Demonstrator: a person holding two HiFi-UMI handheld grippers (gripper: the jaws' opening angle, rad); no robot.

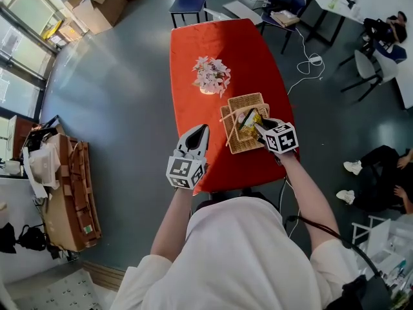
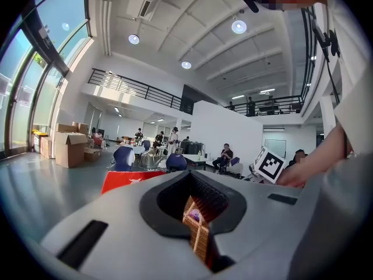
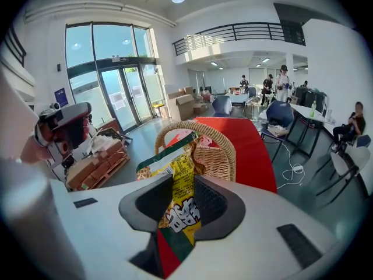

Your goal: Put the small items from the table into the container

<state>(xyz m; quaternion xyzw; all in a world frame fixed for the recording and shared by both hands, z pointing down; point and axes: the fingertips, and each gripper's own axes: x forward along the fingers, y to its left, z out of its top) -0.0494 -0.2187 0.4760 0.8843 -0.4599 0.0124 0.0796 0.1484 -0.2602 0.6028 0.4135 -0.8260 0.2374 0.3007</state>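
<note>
A person at the red-clothed counter [image 1: 219, 44] is holding a yellow-and-green crinkled snack packet [image 1: 249, 119] over a woven wicker basket with an arched handle [image 1: 239, 148]. The right gripper [image 1: 257, 126] is tilting downward so the packet is hanging mouth-first into the container rather than over bare cloth. That angle seems chosen so the packet will fall inside the rim once it is let go.

In the right gripper view, the right gripper [image 3: 180, 200] is pinching the packet [image 3: 178, 182] by its lower end. Its dark ribbed fingers [image 3: 218, 206] are standing only as far apart as the thin foil allows and are pressing it from both sides. The basket [image 3: 220, 150] is sitting just beyond, with its handle arching behind the packet's top edge. A pale pink item [image 3: 204, 140] is already lying inside. Whether the packet is touching the basket floor is not clear from any view.

The left gripper [image 1: 202, 132] is idling level near the counter's front edge, well apart from the basket. This is most likely to keep it out of the working hand's way. In its own view, the left gripper [image 2: 195, 214] is showing its fingers [image 2: 213, 198] drawn together with only a slit between them. Nothing is gripped there, and the basket is merely showing through the slit.

A pot of pink-and-white flowers [image 1: 211, 75] is standing farther back on the cloth. No other loose small item is showing on the counter.
</note>
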